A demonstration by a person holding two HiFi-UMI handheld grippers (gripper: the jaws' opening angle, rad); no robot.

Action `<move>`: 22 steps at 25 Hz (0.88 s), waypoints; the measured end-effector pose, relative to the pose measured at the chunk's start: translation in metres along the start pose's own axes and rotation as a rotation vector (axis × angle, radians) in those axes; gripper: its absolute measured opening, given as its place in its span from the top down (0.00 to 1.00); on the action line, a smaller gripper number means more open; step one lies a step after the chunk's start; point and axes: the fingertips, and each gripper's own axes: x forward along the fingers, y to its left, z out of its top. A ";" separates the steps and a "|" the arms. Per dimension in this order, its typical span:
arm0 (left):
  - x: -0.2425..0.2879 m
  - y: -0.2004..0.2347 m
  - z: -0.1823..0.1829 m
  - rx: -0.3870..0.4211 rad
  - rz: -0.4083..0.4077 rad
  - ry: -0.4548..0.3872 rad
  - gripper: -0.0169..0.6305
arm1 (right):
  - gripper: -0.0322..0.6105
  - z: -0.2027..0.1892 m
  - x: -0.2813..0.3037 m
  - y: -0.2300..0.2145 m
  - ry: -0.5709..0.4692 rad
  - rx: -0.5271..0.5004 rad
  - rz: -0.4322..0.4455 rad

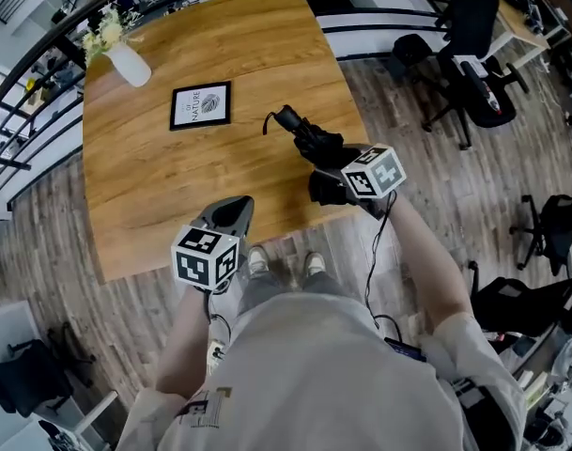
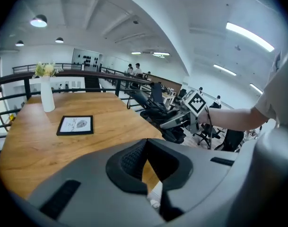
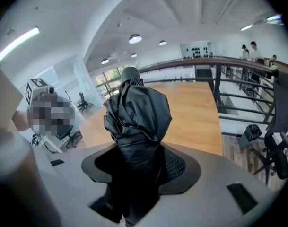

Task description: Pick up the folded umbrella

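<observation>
Now the right gripper [image 3: 136,164] clamps the folded umbrella [image 3: 136,110], while the left gripper [image 2: 145,161] sits closed, empty.

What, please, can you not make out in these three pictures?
Lower end of the folded umbrella: right gripper view, lost in the dark gap of the right claw; head view, covered by the marker cube.
Print on the framed picture: too small in head and left gripper views.
</observation>
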 end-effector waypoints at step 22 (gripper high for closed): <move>-0.167 -0.072 0.236 0.479 0.086 -0.591 0.95 | 0.54 0.216 -0.317 0.156 -0.953 -0.160 -0.209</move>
